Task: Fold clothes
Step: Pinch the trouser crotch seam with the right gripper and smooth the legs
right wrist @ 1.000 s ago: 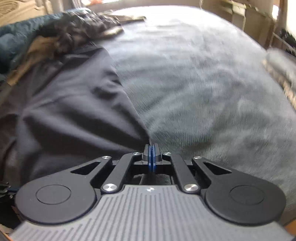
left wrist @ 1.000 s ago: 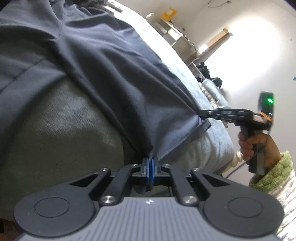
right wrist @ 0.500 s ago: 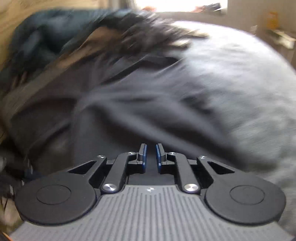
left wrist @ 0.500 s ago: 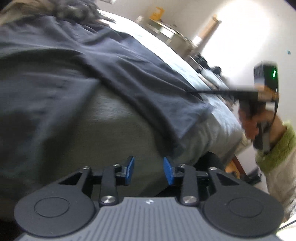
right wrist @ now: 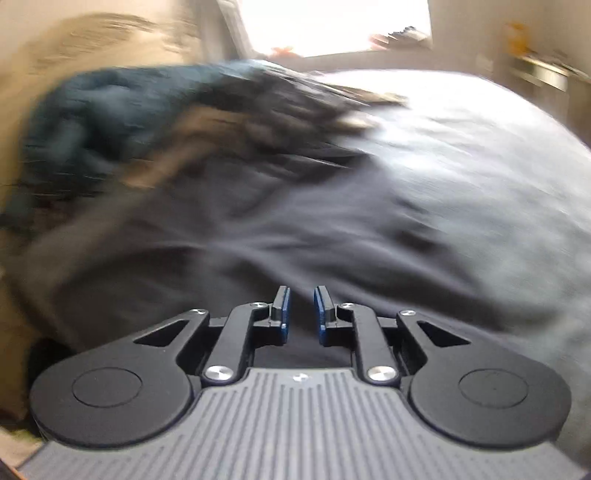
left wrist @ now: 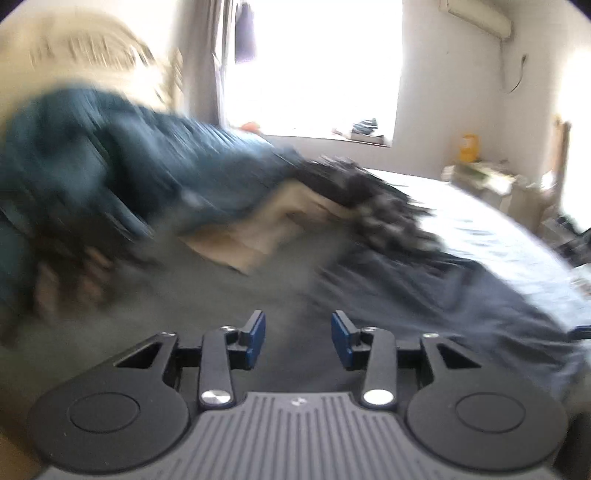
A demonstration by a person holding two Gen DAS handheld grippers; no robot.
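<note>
Daylight floods through the window point(left wrist: 310, 66) behind a bed covered by a grey blanket point(right wrist: 480, 155), and both views are smeared by motion blur. On that blanket lies the dark navy garment point(right wrist: 295, 229), spread flat and creased, just ahead of the right gripper point(right wrist: 301, 310) and reaching right up to its fingers. Its long axis seems to run from the heap of unfolded clothes point(left wrist: 110, 173) at the headboard side down toward the near edge of the bed; the blur hides which end is which.

From the left wrist the same navy garment point(left wrist: 443, 288) sits off to the right, and bare grey blanket fills the space before the left gripper point(left wrist: 298, 338). This view alone shows the room: the carved headboard point(left wrist: 92, 51), a wall air conditioner point(left wrist: 476, 16) and a cluttered side table point(left wrist: 491, 177) with a yellow object. The right wrist view shows mostly cloth, with the teal and tan pile point(right wrist: 110, 122) pushed to the far left.

Both grippers have just been opening. The left jaws stand well apart with nothing between them; the right jaws are parted by a narrow gap, the 2 blue pads clear of the fabric below.
</note>
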